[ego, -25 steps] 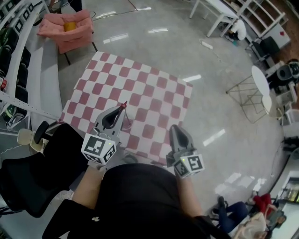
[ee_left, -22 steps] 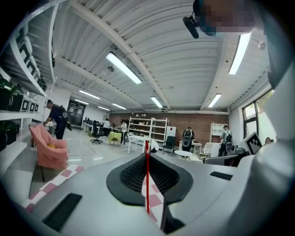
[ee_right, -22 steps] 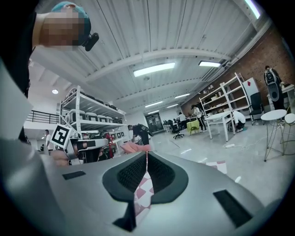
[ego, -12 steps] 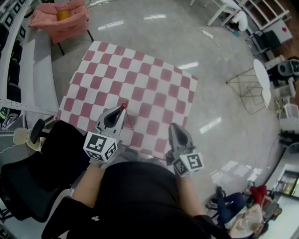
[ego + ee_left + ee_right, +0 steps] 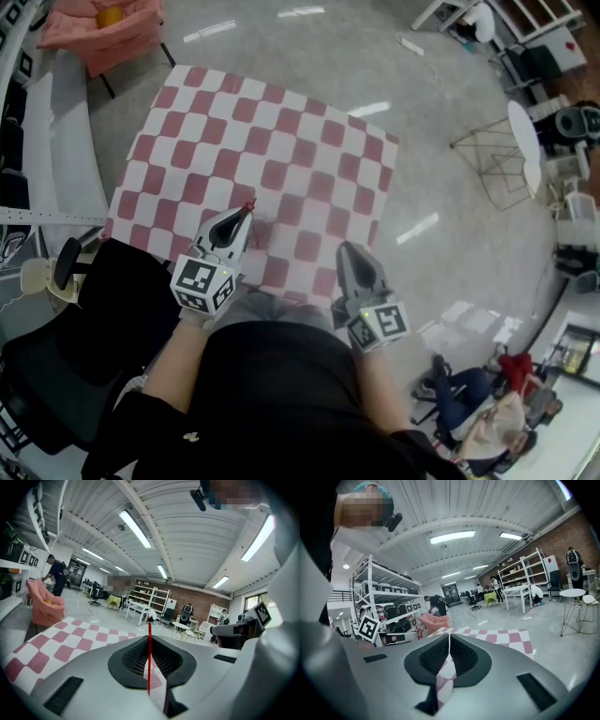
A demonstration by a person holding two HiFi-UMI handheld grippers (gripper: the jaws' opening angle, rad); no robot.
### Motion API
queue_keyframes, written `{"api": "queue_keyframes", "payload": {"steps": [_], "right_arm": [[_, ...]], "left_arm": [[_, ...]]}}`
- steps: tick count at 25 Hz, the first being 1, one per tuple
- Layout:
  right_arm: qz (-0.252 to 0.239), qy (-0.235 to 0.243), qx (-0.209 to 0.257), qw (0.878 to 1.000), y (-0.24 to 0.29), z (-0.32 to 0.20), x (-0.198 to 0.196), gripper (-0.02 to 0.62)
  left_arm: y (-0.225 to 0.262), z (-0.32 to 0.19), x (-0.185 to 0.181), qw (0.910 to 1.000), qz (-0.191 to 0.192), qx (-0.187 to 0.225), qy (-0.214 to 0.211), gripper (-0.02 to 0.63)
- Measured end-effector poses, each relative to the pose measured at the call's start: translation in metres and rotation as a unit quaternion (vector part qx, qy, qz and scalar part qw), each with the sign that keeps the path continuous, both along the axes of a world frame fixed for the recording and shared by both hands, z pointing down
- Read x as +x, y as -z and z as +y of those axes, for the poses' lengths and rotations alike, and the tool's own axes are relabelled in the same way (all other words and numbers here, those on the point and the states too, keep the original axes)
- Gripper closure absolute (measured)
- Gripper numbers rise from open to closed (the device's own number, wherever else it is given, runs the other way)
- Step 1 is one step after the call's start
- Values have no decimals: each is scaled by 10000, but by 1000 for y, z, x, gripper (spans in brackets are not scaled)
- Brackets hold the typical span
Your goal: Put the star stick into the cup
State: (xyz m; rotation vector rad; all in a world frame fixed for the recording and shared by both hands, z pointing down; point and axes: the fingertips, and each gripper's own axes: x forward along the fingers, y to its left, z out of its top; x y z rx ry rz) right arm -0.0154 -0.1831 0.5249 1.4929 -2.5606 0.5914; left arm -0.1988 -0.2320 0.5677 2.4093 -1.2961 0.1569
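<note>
Where the person point(image 5: 281, 394) stands, a checkered mat point(image 5: 281, 159) covers the grey floor point(image 5: 450, 103), a pink armchair point(image 5: 103, 33) beyond it. Left tool point(image 5: 149, 638) is clamped on the star stick point(image 5: 149, 670), which reaches past its tips. Right tool point(image 5: 449, 637) is closed, empty; shelving point(image 5: 382, 592) stands ahead.

Glossy grey floor point(image 5: 441, 112) with a red-and-white checkered mat point(image 5: 262, 159) flat on it

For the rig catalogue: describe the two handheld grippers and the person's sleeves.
Both the left gripper and right gripper are grey tapered shells with black textured pads. Each carries a white cube printed with black square markers. The top is black; forearms are uncovered.
</note>
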Motion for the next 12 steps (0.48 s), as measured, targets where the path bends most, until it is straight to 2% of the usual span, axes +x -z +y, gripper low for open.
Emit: {"api": "queue_keyframes", "payload": {"steps": [3, 8, 12], "right_arm": [[87, 23, -17, 10000, -4, 1, -1, 574], [-92, -20, -28, 10000, -2, 3, -5, 574], [16, -95, -105, 9999, -6, 6, -2, 574]], "left_arm": [[-9, -2, -2, 10000, -36, -60, 4, 552], [-19, -7, -10, 9998, -140, -114, 94, 552], [-26, -12, -16, 9996, -216, -150, 143, 552]]}}
